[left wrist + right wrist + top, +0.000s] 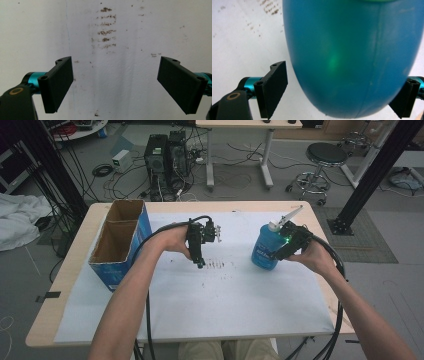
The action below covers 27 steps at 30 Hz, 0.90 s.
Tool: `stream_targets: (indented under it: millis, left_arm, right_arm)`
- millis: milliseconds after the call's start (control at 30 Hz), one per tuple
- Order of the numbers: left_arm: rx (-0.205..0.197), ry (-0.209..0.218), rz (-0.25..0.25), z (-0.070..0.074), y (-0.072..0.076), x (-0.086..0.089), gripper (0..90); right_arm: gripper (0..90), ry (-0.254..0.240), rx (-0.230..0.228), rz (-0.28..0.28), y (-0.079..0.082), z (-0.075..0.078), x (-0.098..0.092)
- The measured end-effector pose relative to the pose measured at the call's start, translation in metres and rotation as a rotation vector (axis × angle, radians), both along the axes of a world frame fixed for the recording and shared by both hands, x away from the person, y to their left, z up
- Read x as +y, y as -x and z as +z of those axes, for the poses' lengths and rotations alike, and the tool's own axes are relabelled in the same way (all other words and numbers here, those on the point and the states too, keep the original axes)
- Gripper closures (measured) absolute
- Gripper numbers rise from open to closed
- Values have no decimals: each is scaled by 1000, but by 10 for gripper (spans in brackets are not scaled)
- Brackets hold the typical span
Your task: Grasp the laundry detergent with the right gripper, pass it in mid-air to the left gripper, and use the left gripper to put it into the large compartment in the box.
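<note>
bottle [352,57]: smooth blue plastic, slight sheen, green glint on it. box [120,242]: matt brown cardboard inside, blue printed outside. counter [65,285]: pale wood edge, topped with a white matt paper sheet [125,75], brown smudges on it. tool [116,82] pads: matt black plastic, teal anodised metal behind.

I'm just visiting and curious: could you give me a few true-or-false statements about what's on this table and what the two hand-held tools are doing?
1. The right tool has its jaws around a blue bottle. True.
2. The left tool is gripping a sponge. False: its jaws are open and empty, over the white table cover.
3. The cardboard box stands at the left of the table. True.
4. The bottle lies flat on its side. False: it is close to upright, white nozzle on top.
5. Brown smears mark the cover. True.
</note>
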State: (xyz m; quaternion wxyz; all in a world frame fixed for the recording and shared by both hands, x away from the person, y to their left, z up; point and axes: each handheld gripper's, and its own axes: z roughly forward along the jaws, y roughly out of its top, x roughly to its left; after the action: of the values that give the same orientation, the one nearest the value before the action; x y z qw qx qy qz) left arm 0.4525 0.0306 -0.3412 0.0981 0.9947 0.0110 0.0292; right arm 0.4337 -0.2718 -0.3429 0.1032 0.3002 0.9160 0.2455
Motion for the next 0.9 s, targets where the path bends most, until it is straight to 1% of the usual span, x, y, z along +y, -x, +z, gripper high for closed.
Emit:
stream_targets:
  millis: [67, 167, 233, 300, 367, 500, 633, 900]
  left_arm:
    - [0, 9, 7, 0, 0, 0, 136]
    - [0, 9, 6, 0, 0, 0, 136]
    - [0, 10, 5, 0, 0, 0, 136]
    - [-1, 16, 7, 0, 0, 0, 136]
    - [-2, 16, 7, 0, 0, 0, 136]
    - [-1, 15, 9, 0, 0, 1, 136]
    - [0, 18, 10, -1, 0, 1, 136]
    - [4, 17, 12, -2, -1, 1, 136]
  right_arm:
    - [130, -19, -17, -14, 0, 0, 0]
    - [130, -51, -20, -14, 0, -1, -2]
    - [130, -61, -20, -16, 0, -1, -1]
    - [130, -62, -30, -19, 0, -2, -1]
    - [130, -72, -30, -23, 0, -3, -1]
    - [130, -73, -28, -20, 0, -7, 0]
    - [131, -88, -22, -25, 1, -9, -1]
    - [131, -99, -31, -30, 0, -15, -2]
